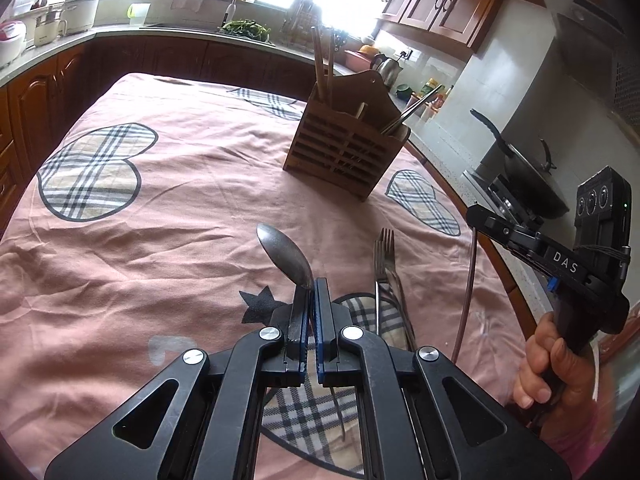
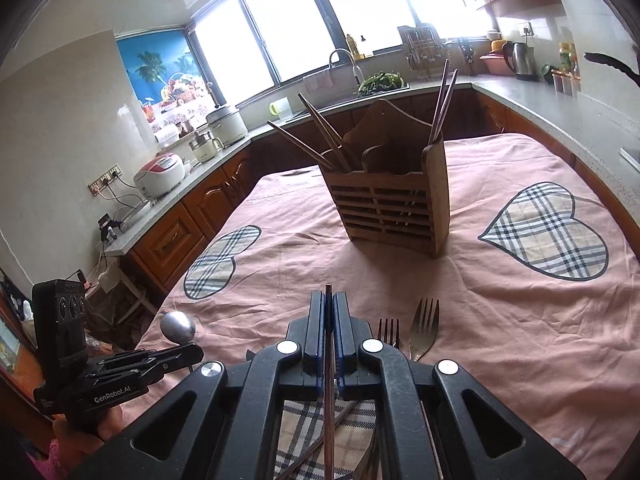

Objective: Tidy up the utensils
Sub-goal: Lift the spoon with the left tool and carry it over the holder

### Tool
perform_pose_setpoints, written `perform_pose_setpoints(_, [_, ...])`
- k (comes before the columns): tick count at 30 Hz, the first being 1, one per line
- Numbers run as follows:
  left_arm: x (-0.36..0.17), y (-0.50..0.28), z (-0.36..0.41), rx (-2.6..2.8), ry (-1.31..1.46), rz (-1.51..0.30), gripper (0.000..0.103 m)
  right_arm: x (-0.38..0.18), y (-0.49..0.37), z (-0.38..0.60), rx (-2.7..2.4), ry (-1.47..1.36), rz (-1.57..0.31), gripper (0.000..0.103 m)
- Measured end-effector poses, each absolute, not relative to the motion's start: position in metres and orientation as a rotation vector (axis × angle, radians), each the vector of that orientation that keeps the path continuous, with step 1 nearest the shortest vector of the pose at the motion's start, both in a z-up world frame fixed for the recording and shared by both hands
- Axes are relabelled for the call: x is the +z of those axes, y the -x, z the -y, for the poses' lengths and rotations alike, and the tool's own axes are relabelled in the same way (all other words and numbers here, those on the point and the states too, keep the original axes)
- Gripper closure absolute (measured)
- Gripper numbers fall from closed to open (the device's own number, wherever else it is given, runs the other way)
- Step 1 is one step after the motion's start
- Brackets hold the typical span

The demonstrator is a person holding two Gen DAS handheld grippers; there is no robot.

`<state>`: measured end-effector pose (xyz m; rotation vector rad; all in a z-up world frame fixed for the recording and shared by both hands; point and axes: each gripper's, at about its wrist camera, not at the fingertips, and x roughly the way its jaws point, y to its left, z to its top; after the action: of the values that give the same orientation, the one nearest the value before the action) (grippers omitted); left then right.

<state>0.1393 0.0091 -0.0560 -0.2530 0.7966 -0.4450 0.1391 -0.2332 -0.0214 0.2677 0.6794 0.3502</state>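
Up front in the left wrist view, the left gripper (image 1: pixel 311 292) has its jaws closed on a spoon (image 1: pixel 285 254) by the neck, bowl raised above the pink cloth (image 1: pixel 180 208), while a fork (image 1: pixel 383 256) lies just right of it and the wooden holder (image 1: pixel 344 148) stands farther back on the table with chopsticks (image 1: pixel 320 64) in it. Over in the right wrist view, the right gripper (image 2: pixel 329 312) has its jaws pinched on a thin chopstick (image 2: pixel 328 360), two forks (image 2: pixel 426 326) lie just right on the cloth, and the holder stands ahead, well apart.
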Motion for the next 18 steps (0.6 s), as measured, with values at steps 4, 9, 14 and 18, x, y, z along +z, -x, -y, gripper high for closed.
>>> perform_pose_setpoints(4, [-0.047, -0.132, -0.011, -0.448, 0.266, -0.763, 0.101, -0.01, -0.123, 0.236, 0.334, -0.253, -0.639, 0.099])
perform_pose_setpoints(9, [-0.035, -0.124, -0.013, -0.45, 0.271, -0.718, 0.101, 0.007, -0.107, 0.24, 0.32, -0.237, -0.581, 0.099])
perform_pose_setpoints(14, [-0.028, -0.119, -0.013, -0.449, 0.269, -0.692, 0.101, 0.021, -0.097, 0.247, 0.304, -0.239, -0.531, 0.099])
perform_pose_setpoints(18, [-0.022, -0.116, -0.013, -0.447, 0.265, -0.676, 0.101, 0.031, -0.091, 0.252, 0.296, -0.246, -0.495, 0.099])
